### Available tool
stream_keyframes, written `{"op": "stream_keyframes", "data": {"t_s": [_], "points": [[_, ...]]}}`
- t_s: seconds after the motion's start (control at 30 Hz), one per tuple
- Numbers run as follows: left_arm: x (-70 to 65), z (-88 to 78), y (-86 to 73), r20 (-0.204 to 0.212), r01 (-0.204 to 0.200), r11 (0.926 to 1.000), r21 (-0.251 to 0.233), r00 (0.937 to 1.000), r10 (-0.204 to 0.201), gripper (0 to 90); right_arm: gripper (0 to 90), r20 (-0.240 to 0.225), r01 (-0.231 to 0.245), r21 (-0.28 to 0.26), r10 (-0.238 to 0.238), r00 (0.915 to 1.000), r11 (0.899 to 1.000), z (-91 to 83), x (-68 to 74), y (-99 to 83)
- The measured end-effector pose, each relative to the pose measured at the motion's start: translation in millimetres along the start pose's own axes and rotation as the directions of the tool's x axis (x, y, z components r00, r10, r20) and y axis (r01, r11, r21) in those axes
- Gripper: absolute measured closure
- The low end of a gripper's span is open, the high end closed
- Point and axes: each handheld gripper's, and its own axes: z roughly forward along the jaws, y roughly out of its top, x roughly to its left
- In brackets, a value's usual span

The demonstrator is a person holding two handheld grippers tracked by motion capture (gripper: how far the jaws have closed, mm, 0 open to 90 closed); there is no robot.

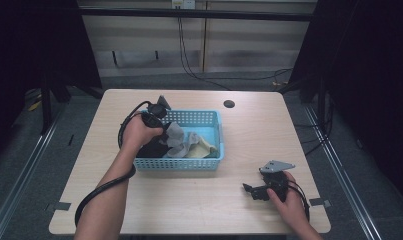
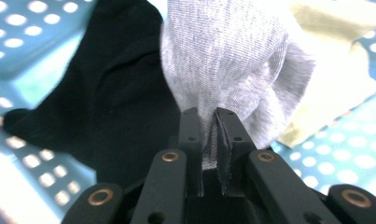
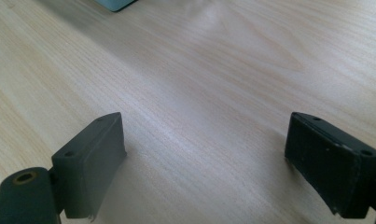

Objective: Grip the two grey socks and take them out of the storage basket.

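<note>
Crowding grey sock: black sock

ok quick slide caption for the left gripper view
Left gripper jaws pinched shut on a grey sock, lying beside a black sock in the blue basket.

Black cloth partly hidden behind left hand; basket corner cut off by top edge.

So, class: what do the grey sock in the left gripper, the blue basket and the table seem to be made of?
Grey sock: knitted fabric, matte; fine ribbed stitches show where the left gripper pinches it.
Blue basket: probably moulded plastic, smooth, with even rows of holes in its walls.
Table: pale wood grain with a slight sheen, either wood or a wood-look laminate.
</note>
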Motion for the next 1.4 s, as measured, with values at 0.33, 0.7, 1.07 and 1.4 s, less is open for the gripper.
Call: {"op": "stream_keyframes", "data": {"t_s": [0.33,0.7,1.07,1.4], "points": [[-7.0,-51.3,-5.6,-0.006,-0.053,0.9982,0.030,0.9986,0.053,81.5,11.6,0.000,0.000,-0.001,0.000,1.0000,1.000,0.0,0.0,0.1],[-2.3,-84.3,-24.3,-0.016,-0.052,0.9983,0.024,0.9985,0.053,81.3,11.6,0.000,-0.001,0.000,0.001,1.0000,1.000,0.0,0.0,0.1],[20.8,-99.3,-51.3,-0.040,0.025,0.9997,0.004,0.9989,-0.025,81.1,11.5,-0.001,-0.002,0.000,0.002,1.0000,1.000,0.0,0.0,0.1],[33.5,-115.0,-81.6,-0.047,0.055,0.9985,0.000,0.9974,-0.055,80.9,11.5,0.000,0.002,-0.001,-0.002,1.0000,1.000,0.1,-0.2,0.0]]}}
